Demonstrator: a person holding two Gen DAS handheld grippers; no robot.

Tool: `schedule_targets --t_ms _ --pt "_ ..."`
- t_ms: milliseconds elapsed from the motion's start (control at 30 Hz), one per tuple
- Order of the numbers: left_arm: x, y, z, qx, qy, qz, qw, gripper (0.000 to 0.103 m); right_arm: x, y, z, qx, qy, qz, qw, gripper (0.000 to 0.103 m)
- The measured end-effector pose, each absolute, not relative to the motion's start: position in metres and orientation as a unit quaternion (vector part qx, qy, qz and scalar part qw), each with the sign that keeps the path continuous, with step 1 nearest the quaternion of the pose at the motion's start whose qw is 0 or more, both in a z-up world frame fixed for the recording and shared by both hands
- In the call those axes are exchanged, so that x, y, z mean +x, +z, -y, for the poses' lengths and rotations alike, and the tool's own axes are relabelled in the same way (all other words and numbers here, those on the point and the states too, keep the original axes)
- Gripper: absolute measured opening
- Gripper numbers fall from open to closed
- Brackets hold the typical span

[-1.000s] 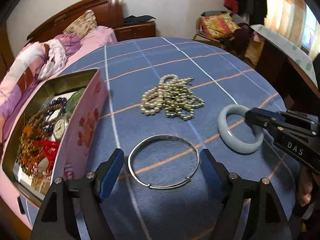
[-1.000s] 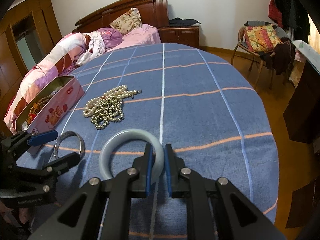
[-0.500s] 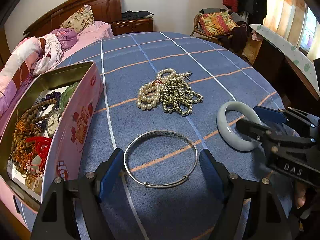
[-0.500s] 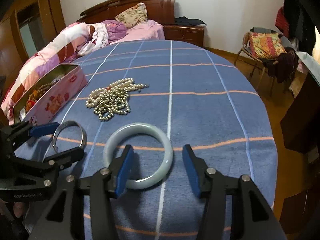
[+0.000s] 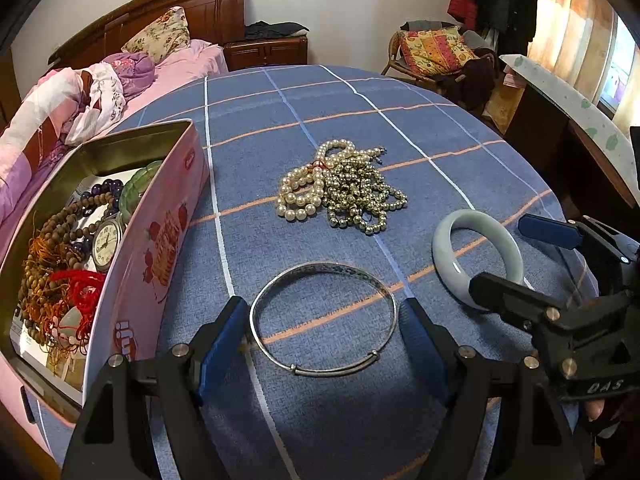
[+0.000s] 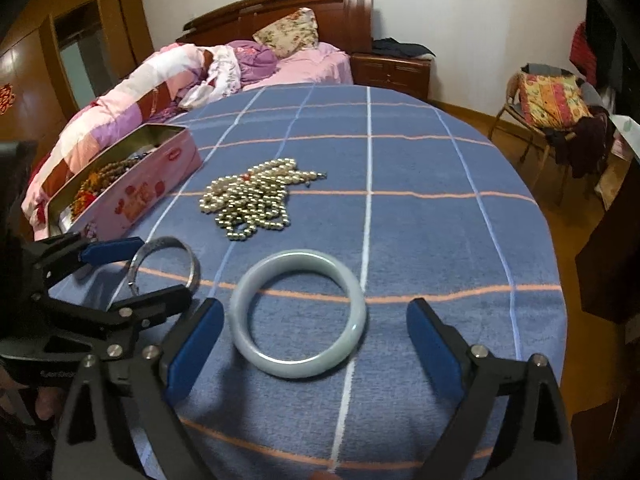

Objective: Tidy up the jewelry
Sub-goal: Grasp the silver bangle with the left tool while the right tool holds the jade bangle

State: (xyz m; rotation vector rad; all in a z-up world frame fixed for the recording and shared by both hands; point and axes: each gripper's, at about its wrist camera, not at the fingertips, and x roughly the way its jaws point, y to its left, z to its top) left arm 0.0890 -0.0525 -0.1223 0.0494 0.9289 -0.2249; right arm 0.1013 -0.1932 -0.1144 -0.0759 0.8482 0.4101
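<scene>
Pale jade bangle [image 6: 298, 314] lies flat on blue checked cloth [image 6: 420, 168], between our right gripper [image 6: 316, 344] pads, untouched; jaws just opened wide, released. Silver bangle [image 5: 323, 319] sits between our left gripper [image 5: 322, 336] pads, spread, no clear contact. Pearl bead heap [image 5: 342, 186] beyond. Pink tin [image 5: 160, 240] at left holds beads, watch.

- The left gripper [image 5: 322, 322] stands wide open around a silver bangle [image 5: 323, 319] lying flat on the desk [image 5: 280, 128].
- To its right, the right gripper [image 5: 508, 258] has just been opening and straddles a pale jade bangle [image 5: 478, 258] without pressing it.
- A pile of pearl necklaces [image 5: 340, 186] lies beyond.
- A pink tin [image 5: 160, 232] of beads sits left.
</scene>
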Motion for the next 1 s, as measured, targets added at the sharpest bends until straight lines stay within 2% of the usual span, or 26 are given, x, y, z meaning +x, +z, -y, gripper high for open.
schedule_targets --t_ms 233,367,667,1000 --pt "0.09 -0.122 0.05 0.024 -0.099 -0.448 0.888 0.078 0.103 -0.121 0.182 -0.073 0.197 -0.427 0.88 0.087" --pt "0.09 -0.123 0.051 0.031 -0.095 -0.449 0.888 0.076 0.101 -0.12 0.182 -0.079 0.2 -0.422 0.881 0.077" --pt "0.088 -0.12 0.046 0.004 -0.115 -0.439 0.891 0.074 0.099 -0.118 0.186 -0.073 0.187 -0.411 0.889 0.077" --pt "0.07 -0.095 0.041 0.02 -0.095 -0.378 0.921 0.074 0.096 -0.108 0.186 -0.053 0.188 -0.395 0.898 0.077"
